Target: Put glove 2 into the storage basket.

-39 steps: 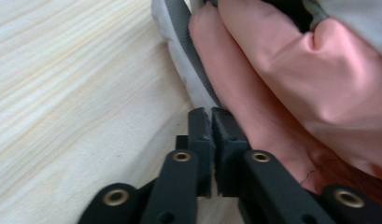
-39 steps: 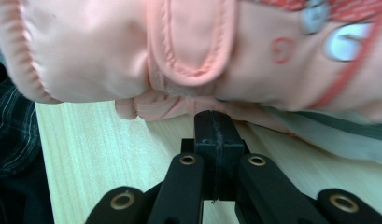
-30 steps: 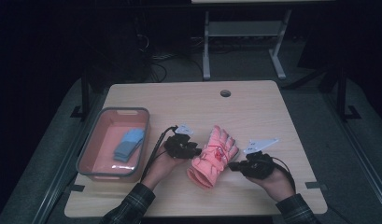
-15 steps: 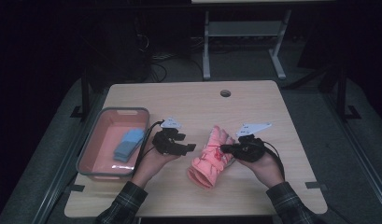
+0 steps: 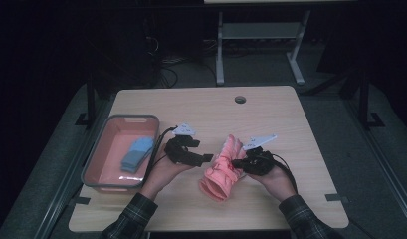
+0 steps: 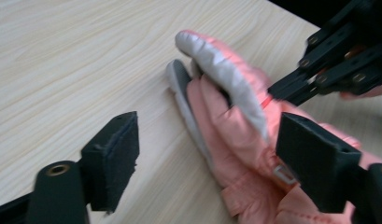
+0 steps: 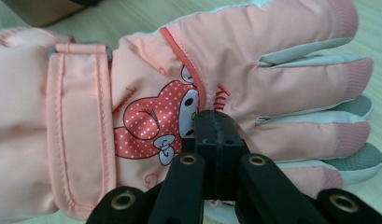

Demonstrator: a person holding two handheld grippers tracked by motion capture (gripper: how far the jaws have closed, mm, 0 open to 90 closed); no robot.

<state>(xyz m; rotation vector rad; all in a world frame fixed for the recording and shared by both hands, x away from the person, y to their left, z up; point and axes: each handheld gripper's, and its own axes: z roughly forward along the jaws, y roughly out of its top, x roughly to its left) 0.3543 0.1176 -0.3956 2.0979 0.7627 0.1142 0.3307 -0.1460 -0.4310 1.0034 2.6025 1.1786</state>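
Shifted slightly — right tool (image 5: pixel 239 162) pinches pink glove (image 5: pixel 222 172).

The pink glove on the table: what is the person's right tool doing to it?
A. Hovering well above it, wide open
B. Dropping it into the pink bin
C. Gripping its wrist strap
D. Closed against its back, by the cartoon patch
D: in the right gripper view the right tool has its jaws shut together against the back of the pink glove, beside the cartoon patch.
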